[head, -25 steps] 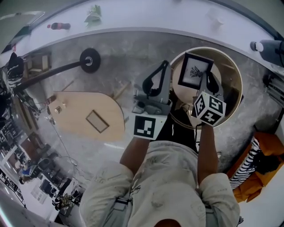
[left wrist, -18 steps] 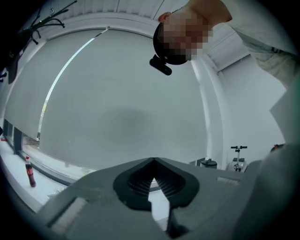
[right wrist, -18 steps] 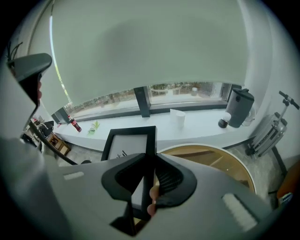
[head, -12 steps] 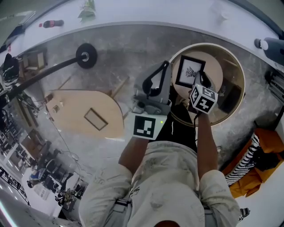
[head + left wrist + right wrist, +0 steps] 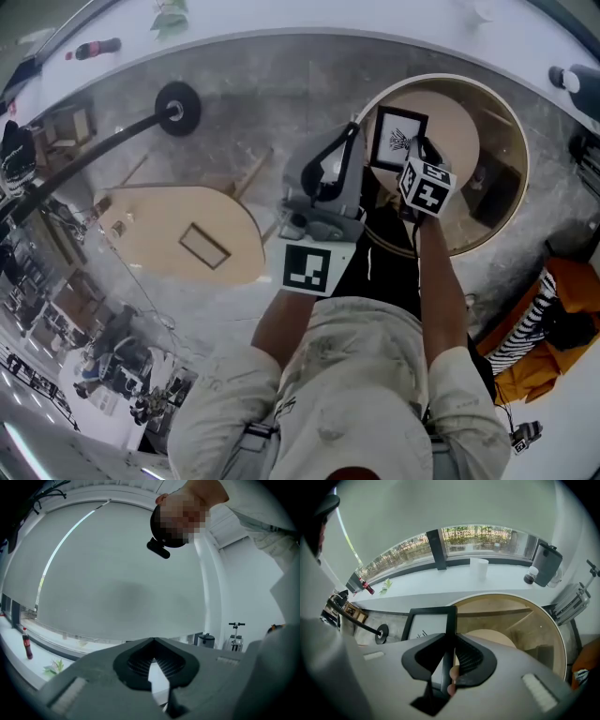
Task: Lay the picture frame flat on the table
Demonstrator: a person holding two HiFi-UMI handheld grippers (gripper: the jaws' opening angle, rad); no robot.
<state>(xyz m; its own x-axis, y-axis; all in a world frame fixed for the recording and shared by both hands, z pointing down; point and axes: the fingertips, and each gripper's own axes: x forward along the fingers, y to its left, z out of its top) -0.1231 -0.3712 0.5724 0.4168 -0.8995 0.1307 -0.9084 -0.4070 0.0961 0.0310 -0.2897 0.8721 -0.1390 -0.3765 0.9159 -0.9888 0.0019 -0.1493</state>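
Picture frame (image 5: 398, 139): black border, white print with a dark sprig; held over the near-left part of the round worktop (image 5: 464, 127); contact with that surface cannot be told.
Right claw (image 5: 451, 643): pinching the frame's right edge.
Left claw (image 5: 153, 641): tips pressed together, nothing between them; held beside the worktop.
Surroundings: oval wooden table (image 5: 159, 225) bearing a small frame (image 5: 204, 247); black disc-footed stand (image 5: 174, 109) on the floor; orange and striped cloth (image 5: 548, 323).
Containers: dark-filled bottle (image 5: 94, 47) and white cup (image 5: 478, 568) on the white ledge (image 5: 440, 585).
Markings: black-and-white squares on both claw cubes.
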